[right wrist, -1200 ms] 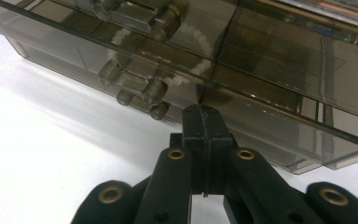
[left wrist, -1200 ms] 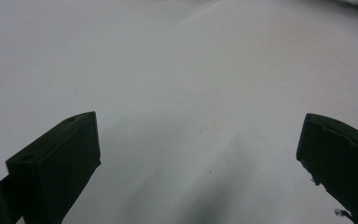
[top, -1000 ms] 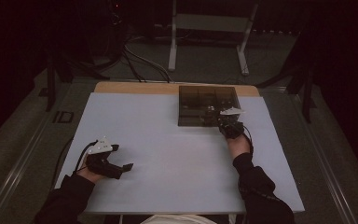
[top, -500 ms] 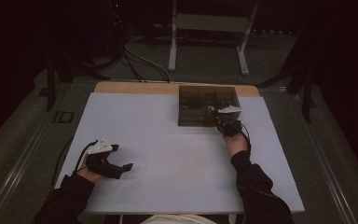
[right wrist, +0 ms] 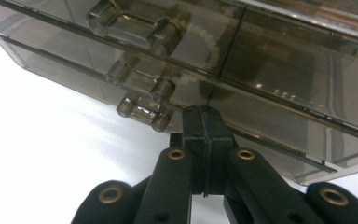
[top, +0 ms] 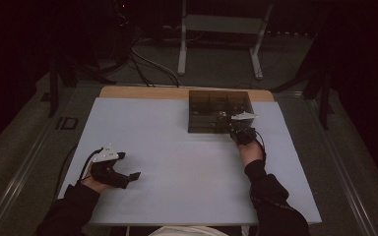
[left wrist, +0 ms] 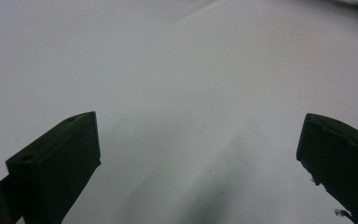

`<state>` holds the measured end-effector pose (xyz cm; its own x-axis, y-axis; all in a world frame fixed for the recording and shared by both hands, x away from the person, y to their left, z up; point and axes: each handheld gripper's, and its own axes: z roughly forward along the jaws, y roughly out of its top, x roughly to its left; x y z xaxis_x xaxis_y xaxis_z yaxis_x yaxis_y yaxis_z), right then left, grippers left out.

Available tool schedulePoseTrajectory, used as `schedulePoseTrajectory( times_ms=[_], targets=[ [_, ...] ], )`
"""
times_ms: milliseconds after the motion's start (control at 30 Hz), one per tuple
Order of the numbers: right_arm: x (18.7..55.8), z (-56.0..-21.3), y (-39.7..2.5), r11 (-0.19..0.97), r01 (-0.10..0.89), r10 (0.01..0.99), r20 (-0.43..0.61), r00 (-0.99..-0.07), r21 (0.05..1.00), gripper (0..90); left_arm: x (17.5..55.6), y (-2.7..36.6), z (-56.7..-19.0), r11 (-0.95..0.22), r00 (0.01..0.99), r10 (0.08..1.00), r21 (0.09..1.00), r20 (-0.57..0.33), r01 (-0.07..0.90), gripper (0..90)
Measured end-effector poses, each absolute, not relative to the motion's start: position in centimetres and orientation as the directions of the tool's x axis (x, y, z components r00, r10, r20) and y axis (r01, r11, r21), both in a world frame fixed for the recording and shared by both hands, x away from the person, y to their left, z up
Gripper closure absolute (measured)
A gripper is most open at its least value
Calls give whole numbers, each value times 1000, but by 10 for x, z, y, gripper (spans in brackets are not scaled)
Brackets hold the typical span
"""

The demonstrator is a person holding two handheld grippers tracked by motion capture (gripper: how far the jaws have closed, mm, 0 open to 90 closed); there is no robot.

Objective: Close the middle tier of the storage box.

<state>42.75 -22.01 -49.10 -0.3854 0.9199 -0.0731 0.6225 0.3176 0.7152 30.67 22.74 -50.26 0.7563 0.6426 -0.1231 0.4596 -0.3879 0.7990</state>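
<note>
One smoky clear compartment box (top: 220,111), one white table (top: 177,162), and two tongs: left (top: 128,176), right (top: 236,129).

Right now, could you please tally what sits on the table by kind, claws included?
Smoky clear compartment box: 1
Claws: 2, the left claw open, the right claw shut at the box's front edge
Total: 3

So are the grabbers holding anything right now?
No. The left gripper is open over the white table. The right gripper is shut with nothing between, tips against the smoky plastic box.
</note>
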Motion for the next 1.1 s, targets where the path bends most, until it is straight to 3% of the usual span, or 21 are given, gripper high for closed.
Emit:
schedulePoseTrajectory(
  times_ms=[167, 233, 267, 300, 467, 700, 1000, 1100],
  targets=[
    [423, -488, -221, 312, 620, 917, -56, -396, 720, 852, 307, 227, -502, -388, 757, 642, 799, -122, 459, 9],
    [420, -487, -221, 304, 620, 914, -36, -405, 723, 756, 307, 227, -503, -389, 756, 643, 798, -122, 460, 9],
    [420, -487, -221, 304, 620, 914, -36, -405, 723, 756, 307, 227, -503, -389, 756, 643, 798, -122, 460, 9],
    [419, -487, -222, 296, 626, 914, -22, -406, 722, 653, 307, 227, -502, -391, 757, 642, 798, -121, 459, 9],
    [419, -488, -223, 286, 640, 909, 8, -416, 713, 482, 307, 227, -502, -390, 757, 642, 798, -122, 459, 9],
    [416, -487, -221, 273, 649, 903, 43, -427, 710, 305, 307, 227, -502, -390, 757, 641, 798, -122, 459, 9],
    [417, -486, -218, 261, 668, 906, 63, -419, 697, 12, 309, 226, -502, -386, 755, 643, 799, -125, 461, 9],
    [417, -486, -219, 253, 668, 897, 89, -433, 700, 0, 310, 225, -502, -383, 755, 643, 799, -129, 463, 10]
  ],
)
